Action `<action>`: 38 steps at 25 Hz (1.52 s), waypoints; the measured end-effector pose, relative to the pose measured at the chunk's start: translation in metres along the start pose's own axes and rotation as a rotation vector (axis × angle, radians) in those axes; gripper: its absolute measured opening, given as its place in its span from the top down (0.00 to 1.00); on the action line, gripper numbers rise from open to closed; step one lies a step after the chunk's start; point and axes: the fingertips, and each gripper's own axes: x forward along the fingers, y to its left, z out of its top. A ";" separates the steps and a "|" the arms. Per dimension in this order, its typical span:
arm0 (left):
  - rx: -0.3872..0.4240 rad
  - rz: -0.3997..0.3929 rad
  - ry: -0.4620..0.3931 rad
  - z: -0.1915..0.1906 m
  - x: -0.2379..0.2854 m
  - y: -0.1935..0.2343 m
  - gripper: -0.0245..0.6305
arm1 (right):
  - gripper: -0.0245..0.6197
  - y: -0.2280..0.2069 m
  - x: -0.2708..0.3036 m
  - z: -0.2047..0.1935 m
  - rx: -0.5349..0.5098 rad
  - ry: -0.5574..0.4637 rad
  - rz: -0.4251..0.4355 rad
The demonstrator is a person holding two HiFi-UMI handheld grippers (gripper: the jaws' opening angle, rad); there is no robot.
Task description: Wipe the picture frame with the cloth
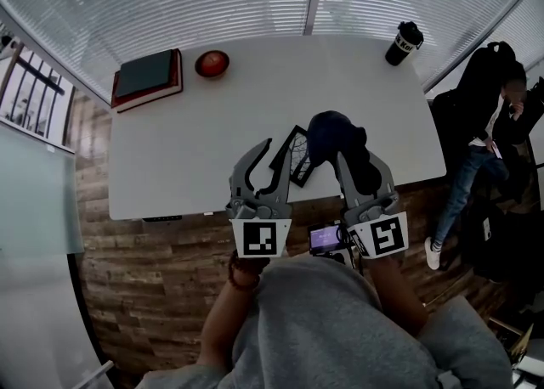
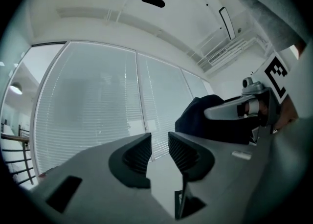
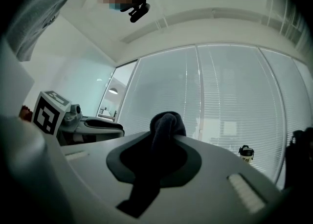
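Left tool (image 1: 270, 158) (image 2: 157, 145): jaws a narrow gap apart, ribbed pads bare, nothing clamped that I can see. The picture frame (image 1: 296, 156) (image 2: 184, 196) shows edge-on low in that gap, close against the jaw on the right tool's side. Can't tell if it touches.

Right tool (image 1: 355, 162) (image 3: 164, 135): clenched on the dark cloth (image 1: 331, 132) (image 3: 166, 120), which bunches up past the jaw tips.

Key relation: the frame sits tilted between the two tools, just ahead of the left tool's inner jaw and just to the left of the right tool's cloth. In the head view the cloth meets or overlaps the frame's far corner. The frame's long axis runs diagonally away from the person over the white bench (image 1: 187, 141).

Judgement: the cloth hand is nearer the frame's face. The wipe should sweep from the right tool toward the left along that diagonal, once the left tool steadies the edge.
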 end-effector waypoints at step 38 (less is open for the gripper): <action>-0.105 0.006 0.002 -0.007 -0.015 -0.016 0.96 | 0.89 0.023 -0.017 -0.009 -0.009 0.051 0.026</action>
